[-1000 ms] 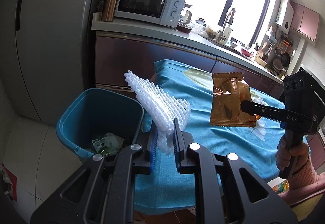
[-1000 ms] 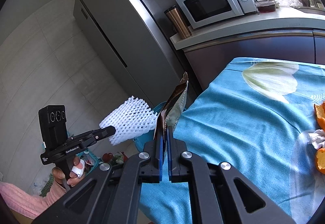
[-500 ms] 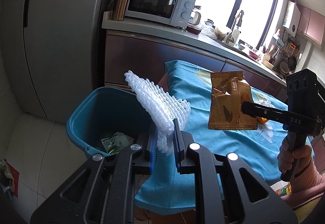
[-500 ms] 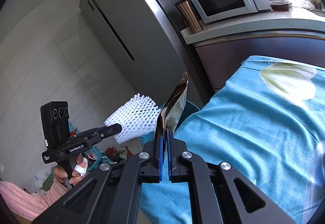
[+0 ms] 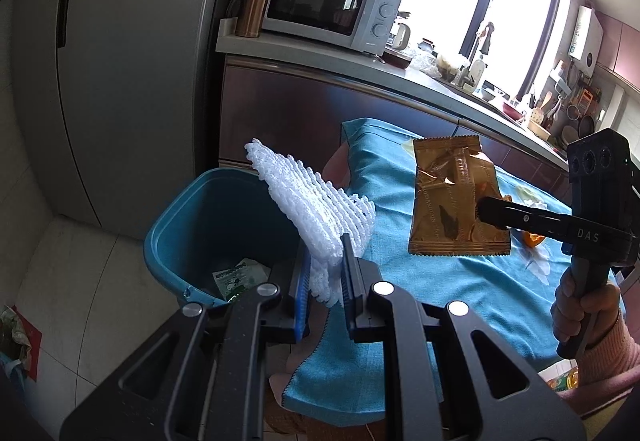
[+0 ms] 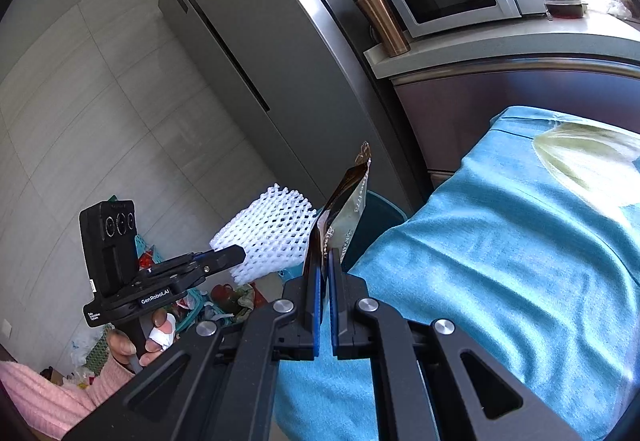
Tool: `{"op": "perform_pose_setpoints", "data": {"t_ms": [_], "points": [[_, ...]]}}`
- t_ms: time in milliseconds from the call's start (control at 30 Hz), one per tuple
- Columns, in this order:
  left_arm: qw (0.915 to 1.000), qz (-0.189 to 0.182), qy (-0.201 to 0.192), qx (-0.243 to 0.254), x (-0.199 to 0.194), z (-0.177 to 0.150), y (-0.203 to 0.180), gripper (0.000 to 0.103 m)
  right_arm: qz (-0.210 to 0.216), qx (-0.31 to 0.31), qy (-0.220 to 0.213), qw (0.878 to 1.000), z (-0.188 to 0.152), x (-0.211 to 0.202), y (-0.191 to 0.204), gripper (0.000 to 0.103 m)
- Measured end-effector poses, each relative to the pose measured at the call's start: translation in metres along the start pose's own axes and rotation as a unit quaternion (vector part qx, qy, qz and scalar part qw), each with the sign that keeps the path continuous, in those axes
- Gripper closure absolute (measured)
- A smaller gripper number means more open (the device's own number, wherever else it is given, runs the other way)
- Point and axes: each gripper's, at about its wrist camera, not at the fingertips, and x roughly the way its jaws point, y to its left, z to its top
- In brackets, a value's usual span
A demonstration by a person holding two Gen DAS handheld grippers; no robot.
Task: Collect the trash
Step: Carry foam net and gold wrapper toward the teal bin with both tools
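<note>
While the blue-clothed worktop [image 5: 420, 281] fronts a fridge [image 5: 132, 81], left gripper [image 5: 326, 261] fingers pinch foam netting [image 5: 316, 209], right gripper [image 6: 325, 265] fingers clamp a wrapper [image 6: 344, 209].

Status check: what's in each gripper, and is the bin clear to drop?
Left gripper shut on white foam net, beside teal bin rim. Right gripper shut on gold snack wrapper, over blue tablecloth. Bin open, nothing blocking.

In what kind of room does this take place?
Most likely a home kitchen. A microwave stands on a counter beside a tall grey fridge, and farther along, under the window, there is a tap with cooking utensils near it.
</note>
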Motion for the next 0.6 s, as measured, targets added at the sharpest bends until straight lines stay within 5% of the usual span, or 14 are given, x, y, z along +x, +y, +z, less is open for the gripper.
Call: {"op": "perform_pose_setpoints", "data": {"t_ms": [600], "points": [[0.9998,0.015,0.006,-0.010,0.010,-0.001,0.009,0.088,0.008,-0.006,0.016,1.000,0.006,0.021,0.008,0.100]]}}
